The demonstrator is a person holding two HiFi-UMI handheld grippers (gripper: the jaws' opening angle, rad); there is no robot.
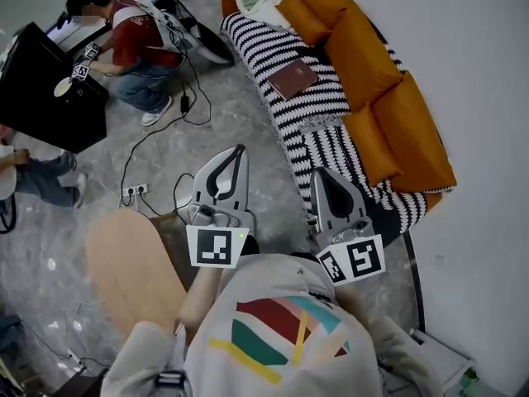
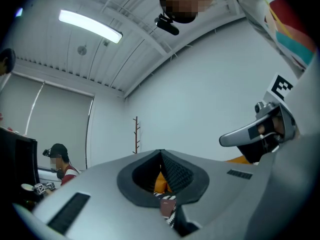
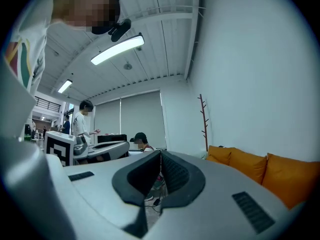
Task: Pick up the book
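A brown book (image 1: 293, 78) lies flat on the black-and-white striped cover of the orange sofa (image 1: 364, 64), well ahead of both grippers. My left gripper (image 1: 240, 149) is held level over the floor, its tips meeting with nothing between them. My right gripper (image 1: 321, 173) hangs beside it near the sofa's front edge, also shut and empty. In the left gripper view the jaws (image 2: 161, 152) meet at the tip, and a bit of the striped cover shows through the gap behind them. In the right gripper view the jaws (image 3: 160, 153) touch at the tip, with the floor showing beyond.
A person (image 1: 136, 44) crouches at the back left beside a black table (image 1: 45, 89), with cables and a power strip (image 1: 135, 190) on the marble floor. A wooden stool (image 1: 136, 267) stands at my left. Another person (image 3: 80, 121) stands further off.
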